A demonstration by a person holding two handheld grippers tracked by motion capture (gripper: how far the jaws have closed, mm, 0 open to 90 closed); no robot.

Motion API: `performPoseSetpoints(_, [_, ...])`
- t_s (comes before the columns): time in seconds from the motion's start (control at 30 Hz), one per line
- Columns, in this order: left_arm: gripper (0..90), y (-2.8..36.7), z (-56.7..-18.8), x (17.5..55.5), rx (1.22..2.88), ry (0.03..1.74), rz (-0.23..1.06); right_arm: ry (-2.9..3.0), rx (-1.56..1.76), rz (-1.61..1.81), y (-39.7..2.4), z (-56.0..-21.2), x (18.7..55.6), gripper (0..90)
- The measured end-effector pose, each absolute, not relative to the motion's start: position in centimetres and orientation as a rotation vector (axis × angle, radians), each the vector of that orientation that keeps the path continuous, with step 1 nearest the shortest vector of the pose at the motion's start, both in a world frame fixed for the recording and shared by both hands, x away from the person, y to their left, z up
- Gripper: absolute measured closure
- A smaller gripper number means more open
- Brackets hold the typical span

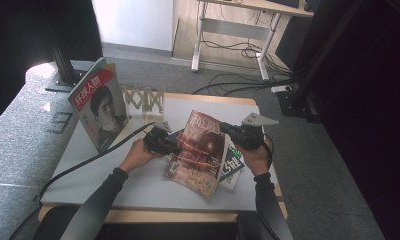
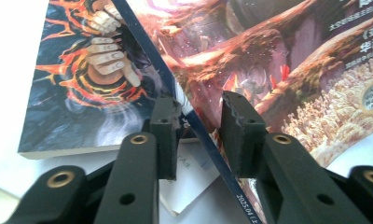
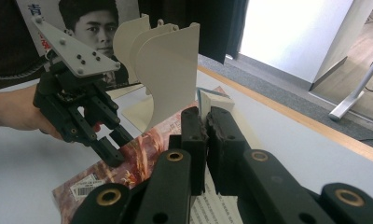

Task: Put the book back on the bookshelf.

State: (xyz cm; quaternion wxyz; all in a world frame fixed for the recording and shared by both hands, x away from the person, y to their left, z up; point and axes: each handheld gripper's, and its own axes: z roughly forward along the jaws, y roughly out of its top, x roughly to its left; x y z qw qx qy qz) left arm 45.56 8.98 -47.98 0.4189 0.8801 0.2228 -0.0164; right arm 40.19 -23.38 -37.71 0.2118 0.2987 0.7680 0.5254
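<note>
A red and orange magazine point(image 1: 200, 155) is held tilted up above the table point(image 1: 138, 185) between my two grippers. My right gripper point(image 1: 223, 127) is shut on the magazine's upper right edge; in the right gripper view its jaws point(image 3: 205, 116) pinch a thin edge of the magazine point(image 3: 138, 163). My left gripper point(image 1: 177, 146) is at the magazine's left side. In the left gripper view the jaws point(image 2: 201, 105) straddle the magazine's point(image 2: 292, 70) dark spine, with a gap still showing beside the right pad point(image 2: 236, 135). My left gripper point(image 3: 112, 149) also shows in the right gripper view.
A magazine with a portrait cover point(image 1: 100, 102) stands leaning at the back left beside a white divider rack point(image 1: 145, 97). A dark book with flame art point(image 2: 82, 79) and a green and white book point(image 1: 234, 162) lie flat under the held magazine.
</note>
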Motion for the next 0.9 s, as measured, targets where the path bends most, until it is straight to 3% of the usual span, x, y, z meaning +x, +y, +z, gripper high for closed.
performPoseSetpoints(0.07, [72.9, 8.9, -47.9, 45.3, 2.206, 0.55, -0.04, 2.132, 0.836, 1.459, -23.5, -37.7, 40.1, 83.5])
performPoseSetpoints(0.9, [80.4, 11.9, -46.8, 41.1, 2.124, 0.448, 0.062, 2.107, 0.82, 1.456, -24.5, -37.6, 39.5, 82.9])
